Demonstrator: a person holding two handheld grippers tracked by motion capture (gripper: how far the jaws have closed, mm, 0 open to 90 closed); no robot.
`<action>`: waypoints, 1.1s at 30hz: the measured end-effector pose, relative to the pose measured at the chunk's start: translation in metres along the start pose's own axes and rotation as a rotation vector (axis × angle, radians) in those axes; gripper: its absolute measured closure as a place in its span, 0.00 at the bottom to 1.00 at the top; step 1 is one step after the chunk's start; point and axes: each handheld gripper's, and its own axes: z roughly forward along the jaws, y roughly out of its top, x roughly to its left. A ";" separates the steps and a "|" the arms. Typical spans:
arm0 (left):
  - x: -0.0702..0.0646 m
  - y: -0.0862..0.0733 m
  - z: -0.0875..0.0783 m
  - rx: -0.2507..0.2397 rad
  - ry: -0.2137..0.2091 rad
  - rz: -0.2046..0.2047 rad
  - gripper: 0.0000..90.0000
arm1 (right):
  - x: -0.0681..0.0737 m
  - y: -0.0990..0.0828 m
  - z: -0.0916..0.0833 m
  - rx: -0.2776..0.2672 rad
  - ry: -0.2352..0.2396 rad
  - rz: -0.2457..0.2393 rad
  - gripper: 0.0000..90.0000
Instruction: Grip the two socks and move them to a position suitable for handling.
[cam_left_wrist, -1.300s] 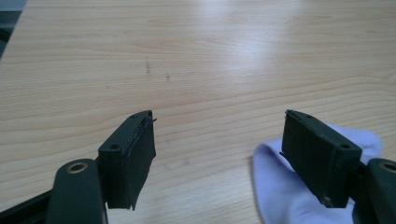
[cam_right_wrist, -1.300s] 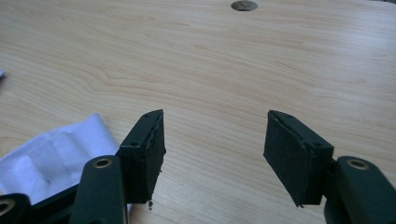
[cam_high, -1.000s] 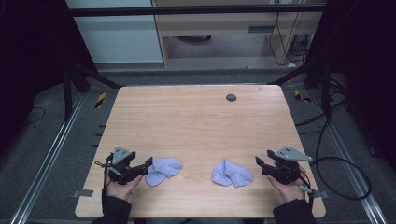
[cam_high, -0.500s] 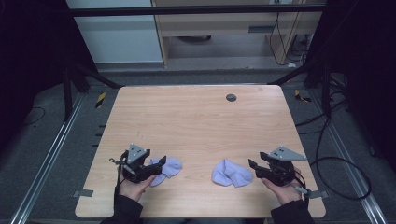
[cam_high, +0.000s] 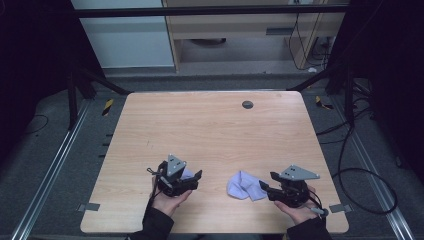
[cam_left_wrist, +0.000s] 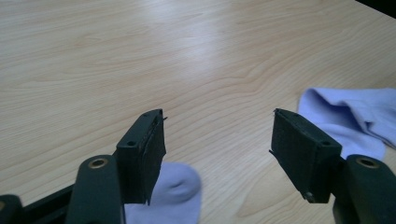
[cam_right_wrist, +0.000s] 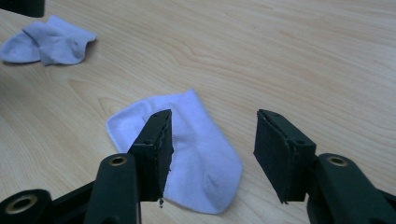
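Two pale lilac socks are lying on the light wooden desk (cam_high: 210, 130), both toward its near edge. The left sock (cam_high: 187, 174) is sitting at about seven o'clock of the desk's middle, mostly covered in the high view by the left hand-held gripper (cam_high: 196, 178), which is hovering right over it. In the left gripper view that sock (cam_left_wrist: 175, 196) is peeking out low beside the left-hand jaw, and bare wood is showing in the gap. Its jaws are standing apart, gripping nothing, though they have just been closing a little.

The right sock (cam_high: 244, 185) is lying at roughly five o'clock, crumpled, just beside the right hand-held gripper (cam_high: 266, 189). In the right gripper view this sock (cam_right_wrist: 187, 154) is spreading flat under and between the jaws, which are standing wide apart with neither pad pressing on the fabric. The other sock (cam_right_wrist: 46, 44) is showing far off at ten o'clock there. A small dark disc (cam_high: 247, 104) is sitting near the desk's far edge, at one o'clock.
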 end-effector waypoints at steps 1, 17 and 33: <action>-0.003 0.000 0.002 0.003 -0.006 0.004 0.39 | 0.001 -0.001 0.001 0.003 0.002 -0.005 0.51; -0.041 -0.001 0.033 0.069 -0.031 0.056 0.47 | 0.013 -0.016 0.017 0.082 0.040 -0.066 0.62; -0.068 -0.012 0.060 0.121 -0.059 0.086 0.56 | 0.019 -0.024 0.027 0.128 0.069 -0.087 0.70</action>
